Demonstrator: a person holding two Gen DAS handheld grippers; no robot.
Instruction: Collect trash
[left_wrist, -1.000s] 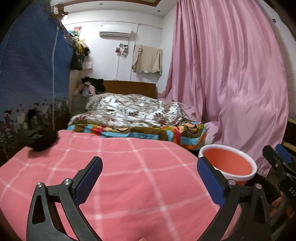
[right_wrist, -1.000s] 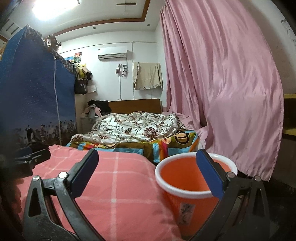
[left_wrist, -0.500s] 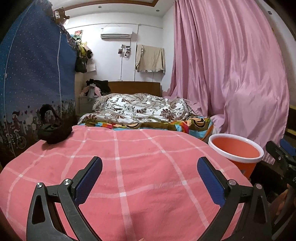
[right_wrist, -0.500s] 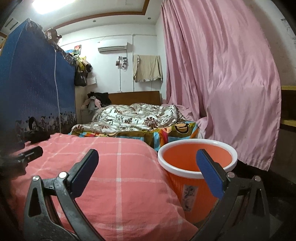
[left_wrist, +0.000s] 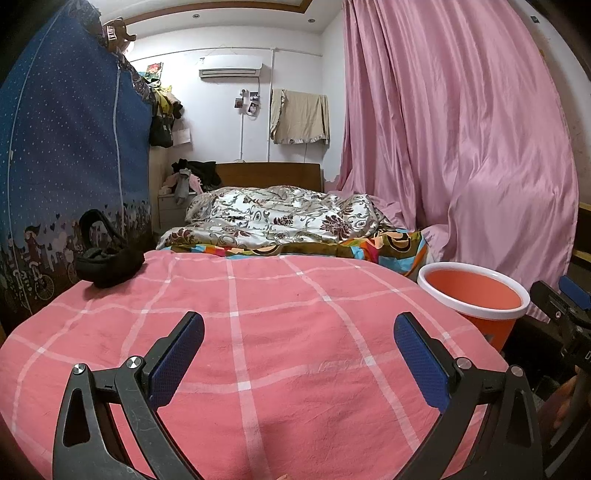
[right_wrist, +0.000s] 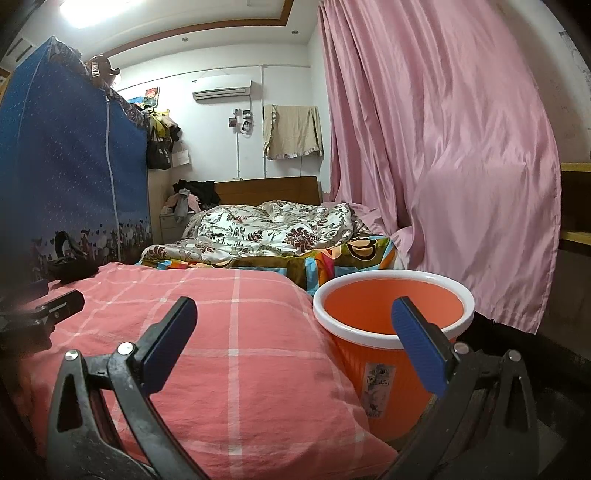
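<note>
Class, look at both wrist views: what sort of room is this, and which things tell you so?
Most likely a lived-in bedroom: a bed with a rumpled floral quilt against a wooden headboard, a blue fabric wardrobe, and a wall air conditioner.
</note>
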